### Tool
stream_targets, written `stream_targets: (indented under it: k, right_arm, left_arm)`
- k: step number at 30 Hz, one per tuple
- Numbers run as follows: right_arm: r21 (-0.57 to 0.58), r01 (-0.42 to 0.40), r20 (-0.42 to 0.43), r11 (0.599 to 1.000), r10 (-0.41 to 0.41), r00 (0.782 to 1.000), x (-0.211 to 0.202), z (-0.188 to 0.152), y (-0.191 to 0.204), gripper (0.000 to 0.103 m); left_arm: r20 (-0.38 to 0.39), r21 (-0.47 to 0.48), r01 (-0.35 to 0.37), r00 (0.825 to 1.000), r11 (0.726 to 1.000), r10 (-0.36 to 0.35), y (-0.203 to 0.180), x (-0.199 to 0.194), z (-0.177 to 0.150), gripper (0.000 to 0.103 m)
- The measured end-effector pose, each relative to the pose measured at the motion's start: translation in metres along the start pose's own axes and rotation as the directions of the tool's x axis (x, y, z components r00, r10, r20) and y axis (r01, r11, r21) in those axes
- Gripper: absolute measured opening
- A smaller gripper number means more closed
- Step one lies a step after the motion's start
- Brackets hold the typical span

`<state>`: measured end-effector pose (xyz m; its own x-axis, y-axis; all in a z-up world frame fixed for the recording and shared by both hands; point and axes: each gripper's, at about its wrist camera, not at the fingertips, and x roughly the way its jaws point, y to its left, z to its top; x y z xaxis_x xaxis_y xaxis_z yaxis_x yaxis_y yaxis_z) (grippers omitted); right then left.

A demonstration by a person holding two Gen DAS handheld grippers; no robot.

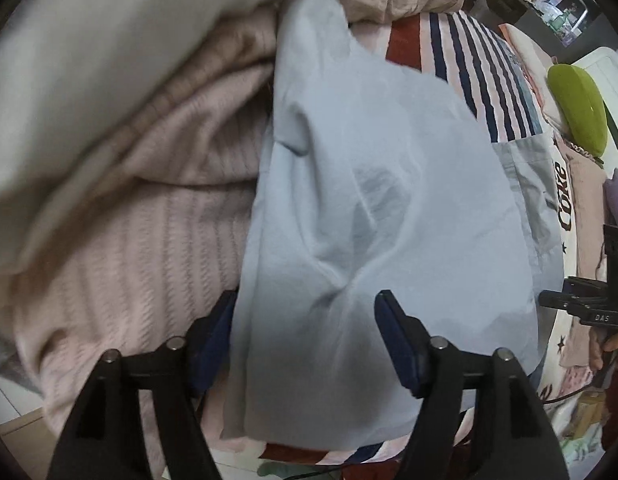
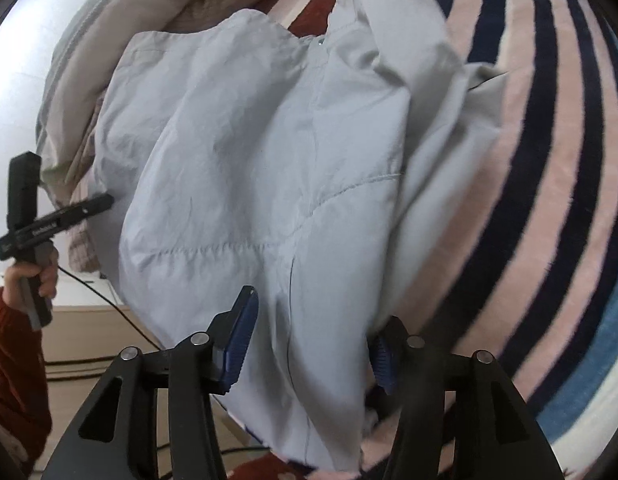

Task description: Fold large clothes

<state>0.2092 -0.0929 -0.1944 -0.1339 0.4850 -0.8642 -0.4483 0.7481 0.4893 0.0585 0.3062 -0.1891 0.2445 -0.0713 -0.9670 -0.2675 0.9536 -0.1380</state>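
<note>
A large pale blue garment [image 1: 381,200] lies spread over a striped blanket on a bed; it also fills the middle of the right wrist view [image 2: 261,168]. My left gripper [image 1: 305,336] is open, its blue-padded fingers [image 1: 397,344] standing either side of the garment's near edge. My right gripper [image 2: 313,340] is open too, jaws wide around the hem near a seam. The left gripper shows at the left of the right wrist view [image 2: 49,220]. The right gripper shows at the right edge of the left wrist view [image 1: 589,304].
A striped blanket [image 2: 549,184] in pink, navy, red and blue covers the bed. A pink knitted throw [image 1: 157,232] and a white pillow [image 1: 89,80] lie left of the garment. A green object [image 1: 577,108] sits at the far right. Cables run on the floor [image 2: 101,344].
</note>
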Motion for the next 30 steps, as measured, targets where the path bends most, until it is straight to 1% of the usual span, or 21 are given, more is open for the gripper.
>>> stream_targets:
  k: [1,2,4,5,8,10,12,15,17,19,21,22,23,25,26,28,30]
  right_arm:
    - [-0.007,0.01,0.004,1.0,-0.01,1.0,-0.001,-0.001,0.005,0.048]
    - [-0.012,0.022,0.01,1.0,-0.022,1.0,-0.006,-0.003,0.006,0.048]
    - [-0.017,0.041,0.032,0.999,-0.041,0.999,-0.015,-0.007,0.011,0.048]
    - [-0.021,0.047,0.049,0.999,-0.046,0.998,-0.025,-0.016,0.006,0.048]
    - [-0.029,0.081,0.105,0.996,-0.077,0.991,-0.048,-0.027,0.004,0.05]
    - [-0.04,0.108,0.133,0.993,-0.102,0.986,-0.064,-0.035,0.002,0.051]
    - [-0.052,0.143,0.168,0.988,-0.133,0.977,-0.081,-0.044,0.004,0.051]
    - [-0.057,0.161,0.223,0.985,-0.144,0.964,-0.11,-0.059,0.011,0.055]
    - [-0.066,0.175,0.25,0.982,-0.153,0.956,-0.128,-0.068,0.016,0.057]
    - [-0.084,0.198,0.281,0.977,-0.168,0.945,-0.148,-0.081,0.023,0.058]
    - [-0.101,0.233,0.322,0.967,-0.19,0.927,-0.17,-0.097,0.031,0.06]
    - [-0.109,0.242,0.339,0.964,-0.193,0.921,-0.179,-0.105,0.034,0.062]
    - [-0.119,0.255,0.366,0.959,-0.197,0.91,-0.193,-0.117,0.038,0.063]
    - [-0.129,0.271,0.408,0.954,-0.198,0.891,-0.212,-0.135,0.042,0.065]
    - [-0.13,0.279,0.432,0.952,-0.198,0.88,-0.223,-0.146,0.044,0.066]
    - [-0.137,0.286,0.476,0.948,-0.19,0.859,-0.244,-0.168,0.047,0.067]
    - [-0.144,0.324,0.528,0.935,-0.204,0.824,-0.263,-0.192,0.052,0.07]
  left_arm:
    - [0.005,-0.004,-0.005,1.0,1.0,0.005,-0.002,-0.005,0.001,0.076]
    - [0.011,-0.009,-0.009,1.0,1.0,0.009,-0.003,-0.013,-0.002,0.078]
    - [0.035,-0.009,-0.004,0.999,1.0,0.004,-0.006,-0.029,-0.008,0.078]
    - [0.045,-0.007,-0.007,0.999,1.0,0.007,-0.005,-0.038,-0.013,0.078]
    - [0.08,-0.003,-0.027,0.996,1.0,0.027,-0.01,-0.06,-0.022,0.078]
    - [0.092,-0.005,-0.055,0.994,0.998,0.055,-0.019,-0.072,-0.025,0.079]
    - [0.121,0.011,-0.077,0.99,0.997,0.075,-0.031,-0.085,-0.027,0.079]
    - [0.173,0.021,-0.088,0.981,0.996,0.083,-0.046,-0.111,-0.037,0.081]
    - [0.216,0.029,-0.098,0.972,0.995,0.089,-0.061,-0.13,-0.042,0.082]
    - [0.262,0.04,-0.113,0.96,0.993,0.099,-0.078,-0.149,-0.049,0.083]
    - [0.311,0.061,-0.126,0.945,0.99,0.101,-0.097,-0.168,-0.056,0.083]
    - [0.336,0.073,-0.135,0.936,0.988,0.103,-0.109,-0.177,-0.06,0.083]
    - [0.365,0.089,-0.143,0.925,0.986,0.101,-0.123,-0.188,-0.067,0.085]
    - [0.4,0.111,-0.129,0.914,0.985,0.074,-0.146,-0.205,-0.078,0.09]
    - [0.421,0.12,-0.126,0.905,0.985,0.064,-0.158,-0.213,-0.085,0.091]
    - [0.465,0.147,-0.133,0.884,0.98,0.051,-0.181,-0.23,-0.1,0.093]
    - [0.519,0.162,-0.139,0.854,0.977,0.035,-0.204,-0.244,-0.116,0.097]
